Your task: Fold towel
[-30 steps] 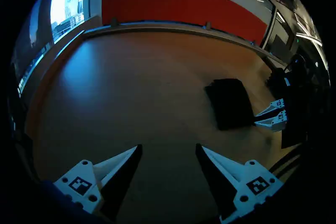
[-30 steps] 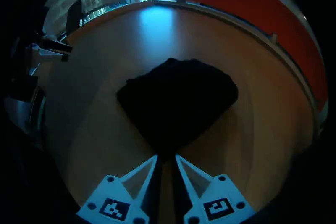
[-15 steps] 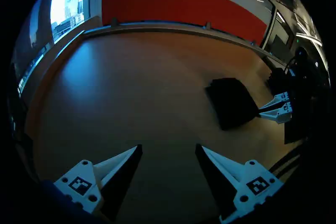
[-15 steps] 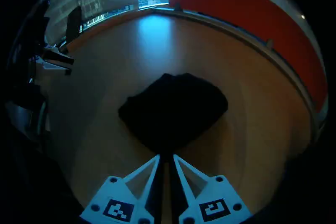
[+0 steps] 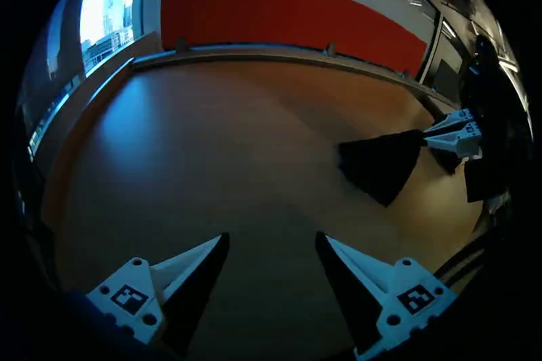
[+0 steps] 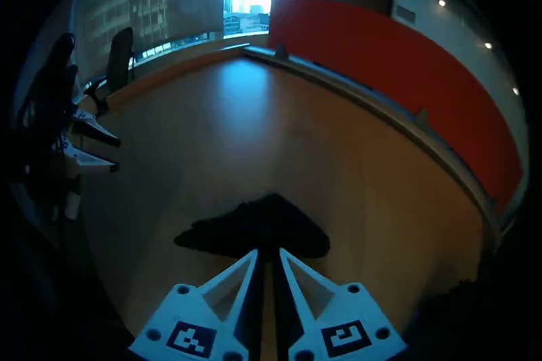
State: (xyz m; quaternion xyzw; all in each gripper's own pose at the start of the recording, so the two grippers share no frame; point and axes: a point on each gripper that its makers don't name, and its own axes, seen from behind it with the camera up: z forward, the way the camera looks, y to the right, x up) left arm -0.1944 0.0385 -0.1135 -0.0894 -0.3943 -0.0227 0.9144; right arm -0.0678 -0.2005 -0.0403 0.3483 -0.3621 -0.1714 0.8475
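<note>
Right gripper [image 6: 268,252]: fingers drawn almost together, pinching one corner of the dark towel [image 6: 256,231]. That corner is held up off the wooden table [image 6: 271,131], and the rest of the cloth trails down to the surface in a wedge. Left gripper [image 5: 271,239]: fingers spread wide with nothing between them, over bare table well apart from the towel; red wall panel [image 5: 291,15] along the table's far edge, bright window [image 5: 108,2] far left.
</note>
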